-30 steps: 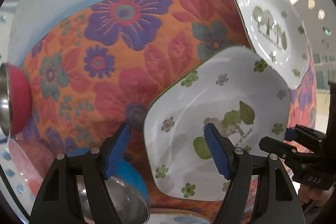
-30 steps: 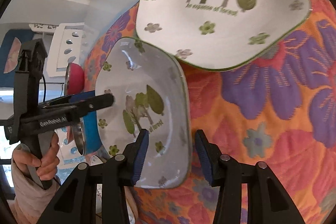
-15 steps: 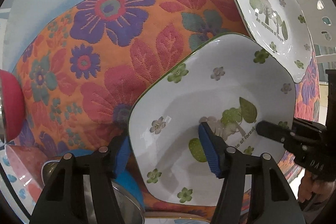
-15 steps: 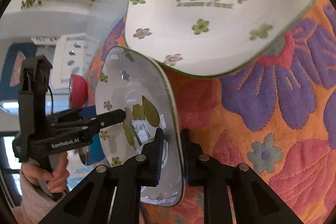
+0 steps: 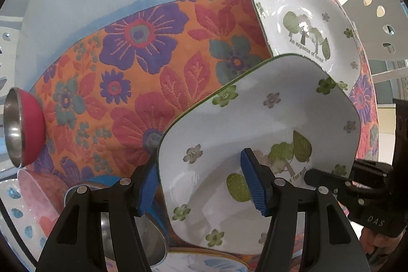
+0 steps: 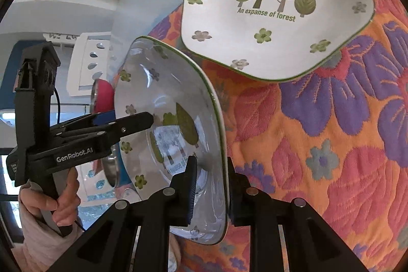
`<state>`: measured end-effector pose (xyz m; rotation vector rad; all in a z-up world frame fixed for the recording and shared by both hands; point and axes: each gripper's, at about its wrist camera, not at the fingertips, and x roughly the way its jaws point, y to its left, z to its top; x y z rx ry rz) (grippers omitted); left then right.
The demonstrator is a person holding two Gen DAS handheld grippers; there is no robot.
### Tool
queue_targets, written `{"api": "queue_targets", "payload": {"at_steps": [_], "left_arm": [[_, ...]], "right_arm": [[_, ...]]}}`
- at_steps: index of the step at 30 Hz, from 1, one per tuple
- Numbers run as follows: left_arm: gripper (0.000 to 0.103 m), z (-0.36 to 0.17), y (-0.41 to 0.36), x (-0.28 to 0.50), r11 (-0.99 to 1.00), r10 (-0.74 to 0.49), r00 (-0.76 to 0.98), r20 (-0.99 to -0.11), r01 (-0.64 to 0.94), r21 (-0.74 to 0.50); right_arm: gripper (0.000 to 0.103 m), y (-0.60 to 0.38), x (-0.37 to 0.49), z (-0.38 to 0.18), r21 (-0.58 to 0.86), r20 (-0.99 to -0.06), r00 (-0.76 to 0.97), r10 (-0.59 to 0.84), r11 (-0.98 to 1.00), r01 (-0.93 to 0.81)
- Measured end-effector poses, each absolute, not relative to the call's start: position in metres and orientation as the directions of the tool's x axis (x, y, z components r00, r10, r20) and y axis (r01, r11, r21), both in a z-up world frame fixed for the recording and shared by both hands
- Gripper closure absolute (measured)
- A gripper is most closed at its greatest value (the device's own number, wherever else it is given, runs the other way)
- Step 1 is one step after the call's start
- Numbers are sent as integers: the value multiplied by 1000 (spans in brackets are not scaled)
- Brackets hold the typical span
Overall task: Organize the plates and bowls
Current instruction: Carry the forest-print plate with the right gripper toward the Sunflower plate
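Observation:
A white square bowl with green forest print (image 5: 255,124) is tilted up off the flowered cloth, also in the right wrist view (image 6: 173,124). My right gripper (image 6: 211,193) is shut on its near rim. My left gripper (image 5: 199,185) is open, its jaws straddling the bowl's left rim, one finger inside and one outside. A matching white plate (image 6: 278,17) lies flat on the cloth beyond the bowl, and shows in the left wrist view (image 5: 306,24).
A red steel-lined bowl (image 5: 25,126) sits at the left. A pink and a white dotted bowl (image 5: 33,198) and a blue steel bowl (image 5: 148,241) lie near the left gripper. The flowered mat (image 5: 142,63) covers the pale table. A white chair (image 5: 377,17) stands behind.
My right gripper closed on the bowl's rim and tipped the bowl up. My left gripper moved forward so its jaws straddle the opposite rim.

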<state>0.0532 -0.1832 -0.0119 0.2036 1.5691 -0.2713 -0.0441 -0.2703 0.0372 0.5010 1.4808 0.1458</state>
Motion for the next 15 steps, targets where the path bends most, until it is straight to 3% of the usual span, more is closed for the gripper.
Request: {"api": "queue_targets", "payload": {"at_steps": [15], "left_arm": [[45, 33, -162, 27, 969, -71, 17, -997, 239, -65]], "right_arm": [[82, -283, -50, 64, 428, -903, 119, 412, 885, 184]]}}
